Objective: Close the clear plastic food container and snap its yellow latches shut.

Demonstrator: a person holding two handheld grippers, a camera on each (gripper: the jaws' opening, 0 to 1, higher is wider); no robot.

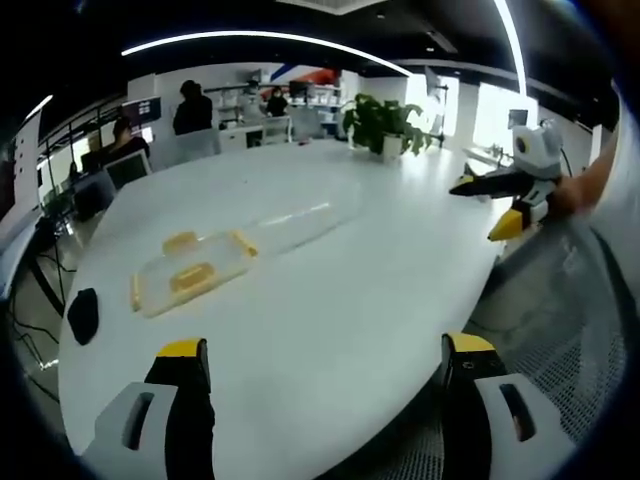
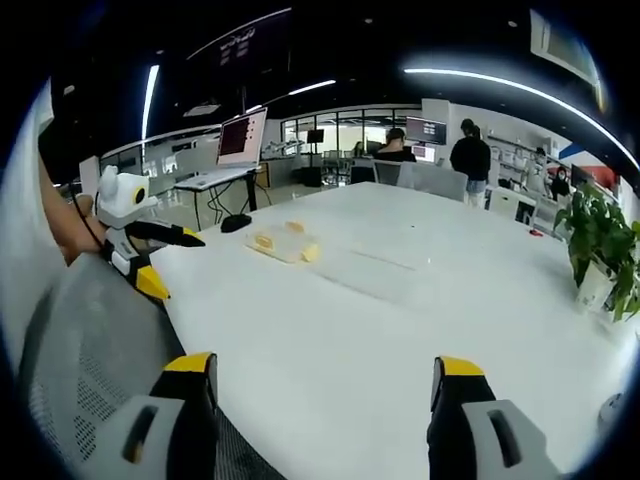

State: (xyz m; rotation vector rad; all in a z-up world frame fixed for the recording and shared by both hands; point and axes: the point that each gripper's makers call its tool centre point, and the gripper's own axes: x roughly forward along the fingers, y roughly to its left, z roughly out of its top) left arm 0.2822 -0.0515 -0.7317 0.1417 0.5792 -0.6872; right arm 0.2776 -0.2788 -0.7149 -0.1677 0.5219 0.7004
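On the white desk (image 1: 330, 300), toward its far left side from the left gripper (image 1: 322, 375), lies the clear plastic container (image 1: 190, 272) with its lid (image 1: 305, 222) swung open flat beside it, toward the plant (image 1: 385, 125). Yellow latches (image 1: 190, 278): three countable on the tub, maybe more, edges blurred. One container, one lid, one plant, one dark mouse-like lump (image 1: 83, 315) at the desk edge nearest the tub.

Left gripper fingers spread wide, nothing between them, well short of the container. Right gripper (image 2: 325, 395) fingers likewise wide and empty; container (image 2: 283, 243) far across the desk from it.

Handling, judged: thin plastic, light, slippery on a smooth desk, likely to skate when pushed. Take the lid by its free long edge; steady the tub wall while pressing latches
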